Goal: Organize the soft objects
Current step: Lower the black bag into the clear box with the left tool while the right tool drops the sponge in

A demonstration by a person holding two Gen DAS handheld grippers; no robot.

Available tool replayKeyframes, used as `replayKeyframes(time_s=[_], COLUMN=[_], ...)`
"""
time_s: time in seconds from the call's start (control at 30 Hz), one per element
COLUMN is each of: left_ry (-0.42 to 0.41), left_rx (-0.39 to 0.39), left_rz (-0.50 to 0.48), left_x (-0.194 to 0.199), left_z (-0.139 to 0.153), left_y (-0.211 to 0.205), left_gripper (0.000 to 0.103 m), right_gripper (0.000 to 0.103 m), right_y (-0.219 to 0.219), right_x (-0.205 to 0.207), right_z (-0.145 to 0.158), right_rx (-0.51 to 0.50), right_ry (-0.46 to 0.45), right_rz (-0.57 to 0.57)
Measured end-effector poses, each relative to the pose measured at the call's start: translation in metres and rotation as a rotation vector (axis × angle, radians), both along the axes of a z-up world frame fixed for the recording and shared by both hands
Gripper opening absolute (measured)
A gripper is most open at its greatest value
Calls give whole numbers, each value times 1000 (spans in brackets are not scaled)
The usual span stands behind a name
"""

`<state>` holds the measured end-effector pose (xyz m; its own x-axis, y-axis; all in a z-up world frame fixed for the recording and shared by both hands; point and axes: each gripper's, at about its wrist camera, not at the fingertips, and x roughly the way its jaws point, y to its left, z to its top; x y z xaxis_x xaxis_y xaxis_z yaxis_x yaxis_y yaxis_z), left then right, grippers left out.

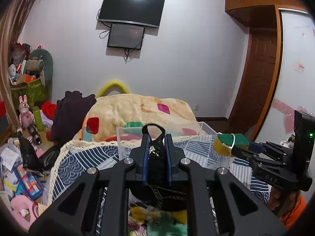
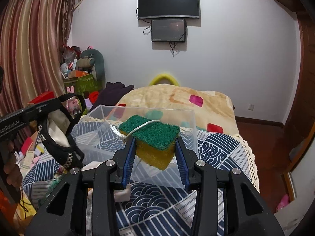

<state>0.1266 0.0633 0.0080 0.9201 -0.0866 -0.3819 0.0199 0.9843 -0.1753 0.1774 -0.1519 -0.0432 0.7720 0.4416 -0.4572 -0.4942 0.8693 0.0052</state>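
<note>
Green-topped sponge (image 2: 151,143) pinched in my right fingers (image 2: 130,157), black mask (image 1: 156,157) clamped in my left; its dangling strap may snag the clear bin (image 2: 157,111) rim.

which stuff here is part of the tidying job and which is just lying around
In the job:
- scrub sponge, held in the right tongs
- black fabric pouch, held in the left tongs
- clear plastic box on the bed

Lying about:
- wall TV
- patchwork blanket
- green toy bin
- curtain
</note>
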Motion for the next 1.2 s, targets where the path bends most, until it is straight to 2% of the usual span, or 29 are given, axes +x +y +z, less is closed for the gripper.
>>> replayKeyframes(time_s=[0.13, 0.3, 0.5, 0.53, 0.6, 0.63, 0.67, 0.83, 0.93, 1.1, 1.17, 1.2], left_ry=[28, 99, 179, 190, 202, 213, 216, 191, 206, 240, 248, 250], left_rx=[31, 88, 60, 53, 51, 56, 59, 64, 41, 41, 27, 20], left_rz=[-3, 4, -22, -34, -44, -52, -51, -40, -54, -68, -69, -75], left_x=[19, 48, 66, 66, 67, 67, 67, 59, 53, 37, 28, 24], left_z=[3, -9, -24, -25, -27, -27, -26, -20, -22, -33, -37, -38], left_y=[-3, -9, 0, 2, 3, 3, 2, 3, 6, 6, 7, 7], left_gripper=[14, 14, 15, 18, 36, 52, 63, 66, 75, 73, 56, 54], right_gripper=[36, 36, 37, 37, 37, 37, 37, 37, 37, 37, 37, 37], right_y=[4, 16, 19, 19, 18, 18, 18, 18, 17, 14, 13, 14], right_x=[11, 18, 28, 30, 33, 35, 36, 35, 34, 36, 35, 35], right_z=[-2, -9, -15, -16, -18, -17, -18, -18, -18, -15, -15, -15], right_rx=[-7, -77, -122, -124, -124, -126, -127, -133, -138, -133, -132, -132], right_ry=[38, 50, 85, 95, 113, 119, 125, 136, 136, 136, 133, 133], right_rz=[4, 13, 25, 28, 32, 33, 34, 34, 32, 29, 27, 27])
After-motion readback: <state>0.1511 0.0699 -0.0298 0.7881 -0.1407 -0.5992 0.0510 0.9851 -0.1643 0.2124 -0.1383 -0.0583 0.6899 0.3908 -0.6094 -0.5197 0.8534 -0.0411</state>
